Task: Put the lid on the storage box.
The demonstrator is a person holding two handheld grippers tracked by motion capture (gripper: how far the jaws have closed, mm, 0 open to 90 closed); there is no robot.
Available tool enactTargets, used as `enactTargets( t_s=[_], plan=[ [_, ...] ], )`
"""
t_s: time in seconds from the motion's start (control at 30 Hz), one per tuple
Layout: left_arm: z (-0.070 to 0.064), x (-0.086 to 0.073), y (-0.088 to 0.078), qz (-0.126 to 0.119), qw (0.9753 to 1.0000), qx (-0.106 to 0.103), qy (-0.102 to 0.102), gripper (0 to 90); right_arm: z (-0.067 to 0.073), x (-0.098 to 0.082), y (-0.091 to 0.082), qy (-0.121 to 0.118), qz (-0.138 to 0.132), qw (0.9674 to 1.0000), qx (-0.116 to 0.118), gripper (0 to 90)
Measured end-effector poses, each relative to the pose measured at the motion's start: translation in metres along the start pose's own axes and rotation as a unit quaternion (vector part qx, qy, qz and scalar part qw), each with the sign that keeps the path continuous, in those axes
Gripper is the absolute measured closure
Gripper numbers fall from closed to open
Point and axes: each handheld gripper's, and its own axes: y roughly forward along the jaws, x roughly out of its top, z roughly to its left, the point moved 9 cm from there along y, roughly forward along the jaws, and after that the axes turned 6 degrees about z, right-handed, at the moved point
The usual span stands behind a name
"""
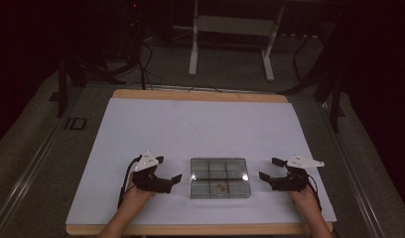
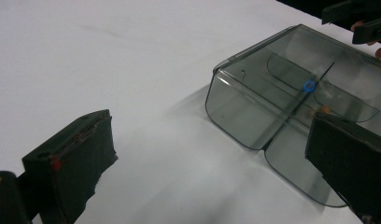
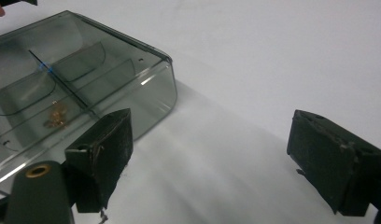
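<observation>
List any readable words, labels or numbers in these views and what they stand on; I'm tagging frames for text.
"ID": dark letters on the grey floor strip left of the table, in the high view.
No print can be seen on the clear compartment box.
No lettering can be seen on the left tool or the right tool.

The high view is dim, its corners falling to black beyond the pale table sheet (image 1: 200, 129), and a white glare spot sits on the lid of the clear compartment box (image 1: 219, 177). Both gripper views are brighter; the near jaws are soft and out of focus, and the box casts a faint shadow
</observation>
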Motion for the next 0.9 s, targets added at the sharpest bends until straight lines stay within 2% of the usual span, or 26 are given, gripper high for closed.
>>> enactTargets(
  t_s=[0.3, 0.6, 0.9],
  plan=[
    [0.007, -0.007, -0.003, 0.0, 0.9998, 0.022, 0.0, 2.1, -0.008, -0.01, -0.01, 0.013, -0.002, 0.9998, -0.018, 14.5],
    [0.011, -0.01, -0.005, 0.003, 0.9995, 0.031, -0.004, 2.1, -0.017, -0.015, -0.021, 0.023, -0.011, 0.999, -0.038, 14.5],
    [0.012, -0.012, -0.007, -0.004, 0.9992, 0.04, -0.009, 2.1, -0.025, -0.022, -0.026, 0.024, -0.009, 0.9976, -0.064, 14.5]
  ],
)
